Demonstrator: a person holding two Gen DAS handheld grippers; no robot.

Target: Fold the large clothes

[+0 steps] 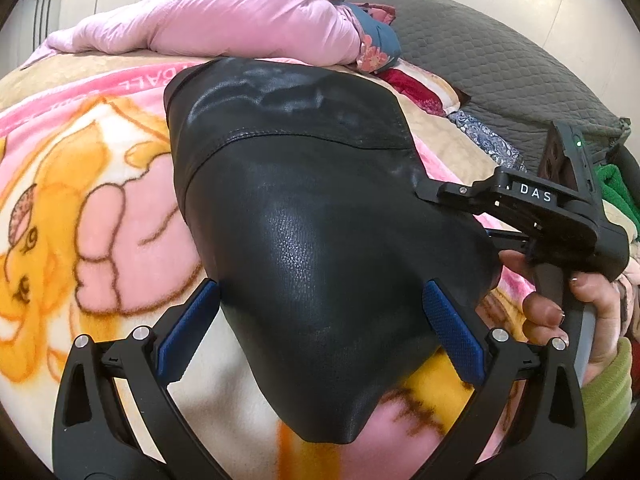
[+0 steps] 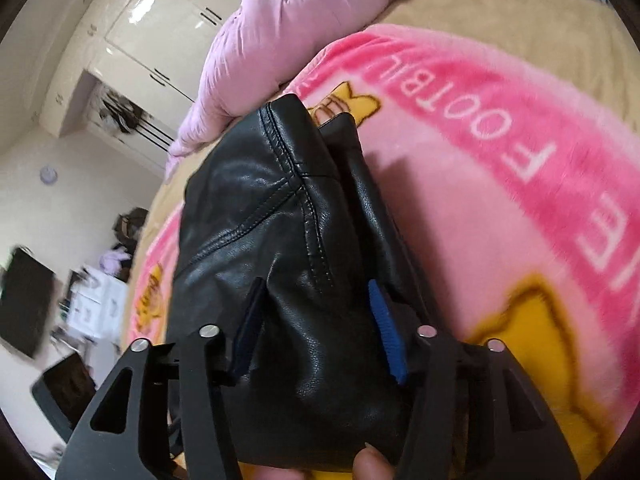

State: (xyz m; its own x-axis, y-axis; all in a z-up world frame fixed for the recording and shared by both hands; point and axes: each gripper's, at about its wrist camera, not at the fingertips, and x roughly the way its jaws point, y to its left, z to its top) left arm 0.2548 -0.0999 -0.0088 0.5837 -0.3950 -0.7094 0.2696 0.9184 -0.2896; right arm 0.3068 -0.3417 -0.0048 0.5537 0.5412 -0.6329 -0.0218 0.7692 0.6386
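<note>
A black leather garment (image 1: 320, 208) lies bunched in a rounded heap on the pink cartoon blanket (image 1: 100, 220). My left gripper (image 1: 322, 332) stands wide open. Its blue pads (image 1: 192, 332) flank the near end of the heap without squeezing it. My right gripper (image 1: 456, 214) comes in from the right, held by a hand in a green sleeve (image 1: 604, 392), its upper finger on the garment's side. In the right wrist view the right gripper (image 2: 318, 328) is shut on a thick stitched fold of the garment (image 2: 312, 240). The leather fills the gap between its pads (image 2: 386, 328).
A pink quilt (image 1: 240, 16) is heaped along the far side of the bed, with flowered bedding (image 1: 376, 48) and a grey quilted cover (image 1: 500, 60) beyond. Green cloth (image 1: 616, 184) sits at the right. White cupboards (image 2: 152, 32) and dark furniture (image 2: 28, 312) stand past the bed's left edge.
</note>
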